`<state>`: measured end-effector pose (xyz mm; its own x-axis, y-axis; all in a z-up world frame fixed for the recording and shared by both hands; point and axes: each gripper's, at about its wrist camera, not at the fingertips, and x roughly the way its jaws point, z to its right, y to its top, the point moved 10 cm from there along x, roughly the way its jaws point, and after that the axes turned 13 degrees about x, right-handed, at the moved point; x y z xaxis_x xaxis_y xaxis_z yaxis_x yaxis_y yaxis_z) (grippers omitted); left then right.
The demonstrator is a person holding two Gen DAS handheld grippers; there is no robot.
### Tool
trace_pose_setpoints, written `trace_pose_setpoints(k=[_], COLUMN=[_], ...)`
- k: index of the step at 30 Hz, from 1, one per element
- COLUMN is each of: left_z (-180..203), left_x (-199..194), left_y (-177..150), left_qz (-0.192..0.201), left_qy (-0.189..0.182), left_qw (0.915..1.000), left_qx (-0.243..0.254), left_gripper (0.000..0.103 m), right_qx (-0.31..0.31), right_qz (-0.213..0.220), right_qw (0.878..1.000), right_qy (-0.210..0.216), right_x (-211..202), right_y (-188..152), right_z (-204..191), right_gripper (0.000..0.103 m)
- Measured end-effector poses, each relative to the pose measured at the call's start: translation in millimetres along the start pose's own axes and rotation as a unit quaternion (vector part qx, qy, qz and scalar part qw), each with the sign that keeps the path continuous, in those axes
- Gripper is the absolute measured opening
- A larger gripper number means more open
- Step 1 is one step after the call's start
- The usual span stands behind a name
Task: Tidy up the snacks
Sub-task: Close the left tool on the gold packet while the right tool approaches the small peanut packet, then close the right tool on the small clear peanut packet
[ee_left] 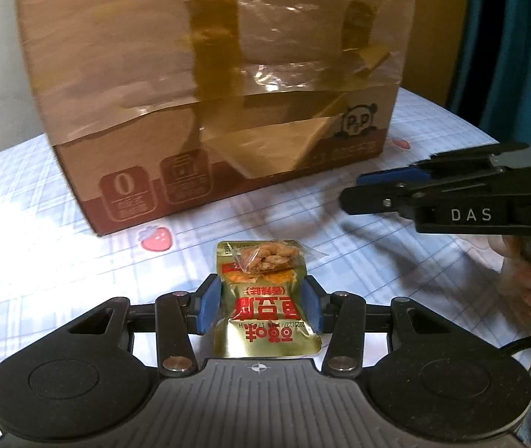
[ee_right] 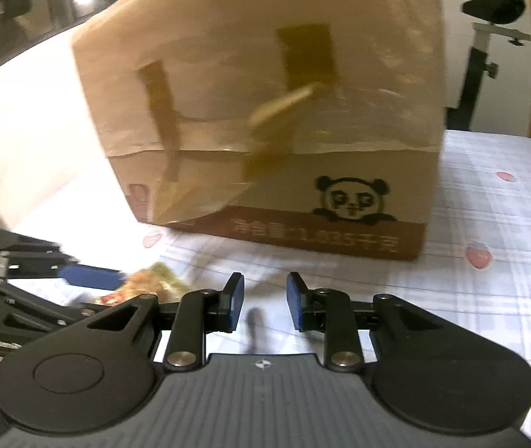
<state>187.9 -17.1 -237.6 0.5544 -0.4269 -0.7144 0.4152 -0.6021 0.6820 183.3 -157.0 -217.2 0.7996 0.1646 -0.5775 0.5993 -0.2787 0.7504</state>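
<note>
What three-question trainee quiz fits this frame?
1. True or false: the right gripper holds a snack.
2. What grips the gold packet? A: left gripper. B: right gripper. C: nothing.
3. Fill in: the animal printed on the box is a ___.
Key: 1 false, nothing is between its pads. 2 A, a pad presses each side of the packet. 3 panda.

Gold-and-red snack packet (ee_left: 265, 310), brown box (ee_left: 209, 56)
</note>
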Motion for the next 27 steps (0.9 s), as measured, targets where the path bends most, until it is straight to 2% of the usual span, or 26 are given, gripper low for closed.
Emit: trace_pose_setpoints(k=[6, 11, 23, 27], left_z=[11.4, 18.7, 38.1, 39.0], left_x=[7.4, 12.8, 16.9, 17.0], left_y=[8.5, 14.0, 20.9, 20.2], left_qz=[0.005, 0.008, 0.019, 0.021], left_qy=[-0.012, -0.019, -0.037, -0.038], left_qw=[0.9998, 0.9995, 0.9981, 0.9981], left_qx=[0.017, 0.025, 0.045, 0.043], left_gripper=[0.05, 0.05, 0.05, 0.05], right_qx=[-0.006, -0.022, -0.047, -0.055], right_qz=[-0.017, -0.035, -0.076, -0.083], right_qw=[0.999, 0.997, 0.992, 0.992], right_qy=[0.044, 0.063, 0.088, 0.076], right_x=[-1.3, -0.4, 7.1, 13.2], right_y=[6.3, 6.1, -3.5, -8.9], right_z=[-9.9, -18.3, -30.8, -30.7], right_gripper=[0.029, 0.029, 0.029, 0.029])
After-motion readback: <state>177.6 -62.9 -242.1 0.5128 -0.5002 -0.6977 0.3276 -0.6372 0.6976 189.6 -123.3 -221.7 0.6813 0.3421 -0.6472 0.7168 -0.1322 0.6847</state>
